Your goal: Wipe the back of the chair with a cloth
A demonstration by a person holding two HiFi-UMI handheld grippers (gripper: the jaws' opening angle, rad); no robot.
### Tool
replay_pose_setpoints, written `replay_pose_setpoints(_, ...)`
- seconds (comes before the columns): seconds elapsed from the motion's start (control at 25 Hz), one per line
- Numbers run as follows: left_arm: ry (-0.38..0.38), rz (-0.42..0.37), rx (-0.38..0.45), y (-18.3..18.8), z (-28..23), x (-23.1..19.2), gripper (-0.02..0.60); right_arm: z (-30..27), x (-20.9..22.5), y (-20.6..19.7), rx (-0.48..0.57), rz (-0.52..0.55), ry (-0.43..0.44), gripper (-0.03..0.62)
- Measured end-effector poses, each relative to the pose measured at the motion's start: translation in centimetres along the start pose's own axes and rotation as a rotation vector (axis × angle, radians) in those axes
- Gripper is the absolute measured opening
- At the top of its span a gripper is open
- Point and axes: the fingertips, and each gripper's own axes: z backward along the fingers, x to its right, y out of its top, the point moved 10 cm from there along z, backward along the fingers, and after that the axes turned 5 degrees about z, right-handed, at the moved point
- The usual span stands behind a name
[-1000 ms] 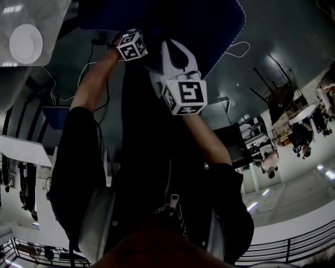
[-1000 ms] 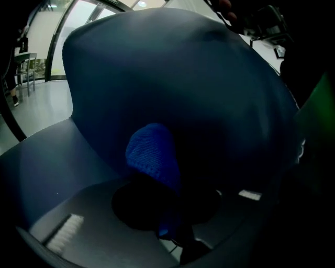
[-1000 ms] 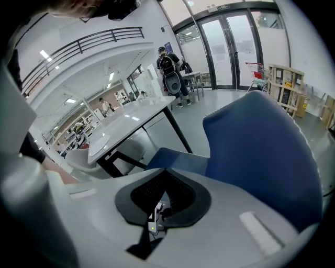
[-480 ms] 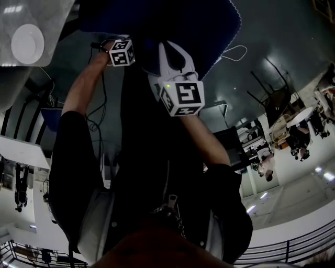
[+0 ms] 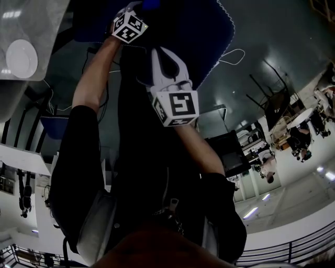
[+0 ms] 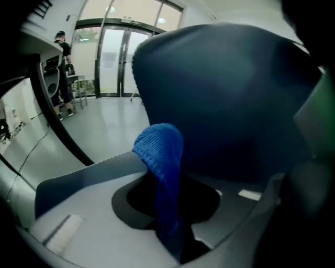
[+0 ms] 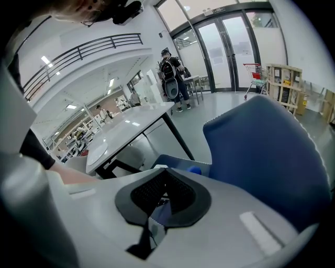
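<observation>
The chair's dark blue back (image 5: 183, 29) fills the top of the head view and looms close in the left gripper view (image 6: 230, 99). My left gripper (image 5: 137, 8) is at its upper left, shut on a bright blue knitted cloth (image 6: 161, 157) that drapes over the jaws against the chair back. Lower, at the middle of the chair back, my right gripper (image 5: 165, 55) is shut with nothing between its fingers. In the right gripper view the chair back (image 7: 267, 152) rises at the right, and a small bit of the blue cloth (image 7: 194, 170) shows beyond the right gripper (image 7: 166, 168).
A white table (image 5: 36, 23) with a round white plate (image 5: 21, 57) stands at the left. Cables (image 5: 235, 52) lie on the grey floor. A black chair (image 5: 277, 99) and people stand far off at the right, and glass doors (image 7: 230, 47) lie beyond.
My left gripper has moved up and to the right along the chair back with the cloth. The right gripper has shifted slightly left and up.
</observation>
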Motion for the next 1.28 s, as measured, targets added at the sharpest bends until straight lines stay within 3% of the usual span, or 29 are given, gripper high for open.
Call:
replay_pose_setpoints(0.2, 0.101, 0.073, 0.028, 4.7, -4.1, -2.9, 0.089, -0.2, 0.5, 0.3, 0.005, -0.021, -0.004, 0.003)
replay_pose_setpoints(0.56, 0.087, 0.132, -0.048, 6.6, -8.6, -4.7, 0.089, -0.6, 2.4, 0.5, 0.026, -0.09, -0.044, 0.003)
replay_pose_setpoints(1.0, 0.006, 0.05, -0.127, 6.2, -9.1, -3.7, 0.086, -1.1, 2.1, 0.2, 0.009, -0.11, -0.006, 0.003)
replay_pose_setpoints(1.28, 0.015, 0.004, -0.166, 4.5, -8.9, -2.0, 0.086, -1.2, 1.9, 0.2, 0.008, -0.114, 0.018, 0.003)
